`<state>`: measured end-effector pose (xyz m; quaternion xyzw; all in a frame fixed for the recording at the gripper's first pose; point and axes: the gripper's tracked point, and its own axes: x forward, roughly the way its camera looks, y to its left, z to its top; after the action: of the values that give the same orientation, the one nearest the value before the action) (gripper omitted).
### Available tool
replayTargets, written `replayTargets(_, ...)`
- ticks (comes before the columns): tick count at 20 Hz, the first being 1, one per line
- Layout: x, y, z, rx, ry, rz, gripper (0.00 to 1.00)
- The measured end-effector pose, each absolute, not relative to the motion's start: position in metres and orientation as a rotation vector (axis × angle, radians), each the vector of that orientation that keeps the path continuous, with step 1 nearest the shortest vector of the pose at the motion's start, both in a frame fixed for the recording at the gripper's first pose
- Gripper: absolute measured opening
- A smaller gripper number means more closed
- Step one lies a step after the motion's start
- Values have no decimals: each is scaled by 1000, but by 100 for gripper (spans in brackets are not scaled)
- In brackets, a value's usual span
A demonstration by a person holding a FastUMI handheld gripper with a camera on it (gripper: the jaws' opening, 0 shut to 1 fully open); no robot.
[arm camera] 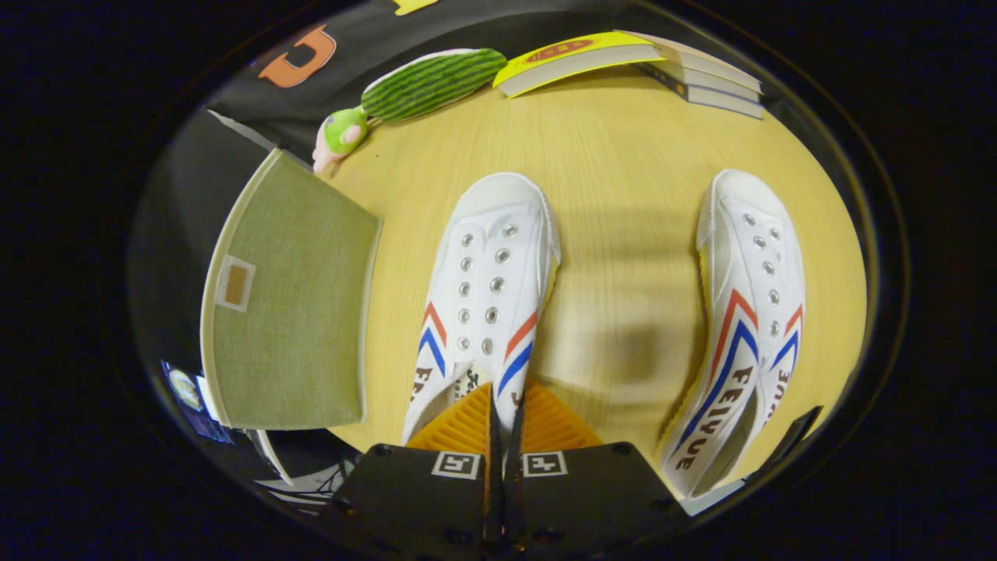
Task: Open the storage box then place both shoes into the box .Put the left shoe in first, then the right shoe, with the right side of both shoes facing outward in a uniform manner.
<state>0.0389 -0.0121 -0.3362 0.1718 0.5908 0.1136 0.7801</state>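
Storage box: the green fabric box (292,312) sits at the table's edge, just beside the nearer shoe on its far-from-the-other-shoe side; its flat lid panel faces the camera and hides the inside, so what it holds cannot be told. A small tan patch sits on that panel.
Gripper: the gripper (506,421) is clamped on the rear wall of the left shoe's opening, the two fingers nearly together with the white canvas pinched between the pads.
Left shoe: the white canvas shoe in the grip (487,296) lies on the table with its toe pointing straight ahead of the fingers, red and blue chevrons on both flanks, two rows of metal eyelets, no laces to be seen.
Right shoe: the second white shoe (740,327) lies well apart from the first, roughly parallel, toe also pointing away, tipped a little so its striped side shows.
Table: pale wooden tabletop (623,187), both shoes resting on it, outside the box.
Beyond the shoes: a green striped plush toy (420,86) lies near the box's far corner; a stack of books (623,62) sits further along, the top one yellow-covered.
Count: two shoes, one box, one plush toy, one stack of roughly three books.
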Motion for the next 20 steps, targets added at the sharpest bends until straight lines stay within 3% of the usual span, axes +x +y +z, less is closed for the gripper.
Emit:
replayTargets(10,32,14,-279,519,1192,276,6)
replayTargets(20,17,85,-109,386,964,415,6)
